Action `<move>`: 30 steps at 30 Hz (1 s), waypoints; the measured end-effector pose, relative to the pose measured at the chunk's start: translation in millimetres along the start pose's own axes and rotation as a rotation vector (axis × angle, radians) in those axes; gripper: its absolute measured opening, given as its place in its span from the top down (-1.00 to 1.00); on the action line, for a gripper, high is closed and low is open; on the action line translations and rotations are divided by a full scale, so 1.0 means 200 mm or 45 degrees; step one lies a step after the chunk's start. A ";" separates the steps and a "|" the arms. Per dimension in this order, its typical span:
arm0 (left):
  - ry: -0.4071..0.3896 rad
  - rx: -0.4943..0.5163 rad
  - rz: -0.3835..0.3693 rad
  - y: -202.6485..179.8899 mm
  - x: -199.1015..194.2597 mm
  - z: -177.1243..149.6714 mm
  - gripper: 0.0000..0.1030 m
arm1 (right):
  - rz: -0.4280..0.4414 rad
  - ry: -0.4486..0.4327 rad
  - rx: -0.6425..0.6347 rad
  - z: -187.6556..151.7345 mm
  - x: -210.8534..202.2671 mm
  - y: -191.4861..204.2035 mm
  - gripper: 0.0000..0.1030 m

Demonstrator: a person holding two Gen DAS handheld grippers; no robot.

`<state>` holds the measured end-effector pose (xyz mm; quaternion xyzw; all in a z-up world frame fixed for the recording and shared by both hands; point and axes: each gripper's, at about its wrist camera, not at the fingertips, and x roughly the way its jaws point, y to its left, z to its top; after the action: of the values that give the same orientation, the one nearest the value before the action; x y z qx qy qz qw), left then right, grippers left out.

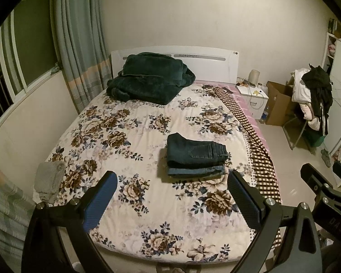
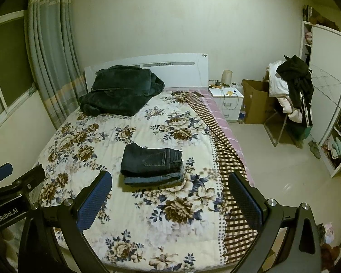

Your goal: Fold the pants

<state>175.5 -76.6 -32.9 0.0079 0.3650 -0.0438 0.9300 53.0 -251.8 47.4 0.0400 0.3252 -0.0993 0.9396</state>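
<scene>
A folded pair of dark jeans (image 1: 194, 152) lies on top of a folded lighter blue pair (image 1: 196, 171), stacked on the floral bedspread (image 1: 136, 150). The stack also shows in the right wrist view (image 2: 151, 159). My left gripper (image 1: 172, 183) is open and empty, held above the foot of the bed, short of the stack. My right gripper (image 2: 170, 184) is open and empty, also above the foot of the bed near the stack. The right gripper shows at the right edge of the left wrist view (image 1: 325, 182).
A dark green blanket (image 1: 147, 79) is piled at the headboard. A grey cloth (image 1: 48, 179) lies at the bed's left edge. A checked sheet (image 1: 257, 145) hangs off the right side. A nightstand (image 1: 254, 97), a cardboard box (image 1: 279, 100) and a chair with clothes (image 1: 313, 95) stand on the right.
</scene>
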 end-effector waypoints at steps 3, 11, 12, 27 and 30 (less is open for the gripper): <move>-0.001 -0.001 -0.003 0.00 0.00 0.00 -0.92 | 0.001 0.004 -0.002 -0.02 0.01 0.00 -1.00; 0.000 0.001 -0.001 0.00 0.00 0.00 -0.92 | 0.002 0.008 -0.001 -0.03 0.01 -0.01 -1.00; 0.001 0.000 -0.001 0.01 0.00 0.00 -0.92 | 0.001 0.009 -0.003 -0.04 0.01 -0.01 -1.00; 0.001 0.003 -0.001 0.01 -0.01 0.00 -0.92 | 0.005 0.016 -0.008 -0.04 0.01 -0.02 -1.00; -0.005 0.006 0.003 0.01 -0.01 0.00 -0.92 | 0.010 0.018 -0.011 -0.04 0.01 -0.02 -1.00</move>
<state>174.4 -74.0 -32.5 0.0104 0.3632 -0.0435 0.9306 49.1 -255.0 38.7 0.0377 0.3320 -0.0941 0.9378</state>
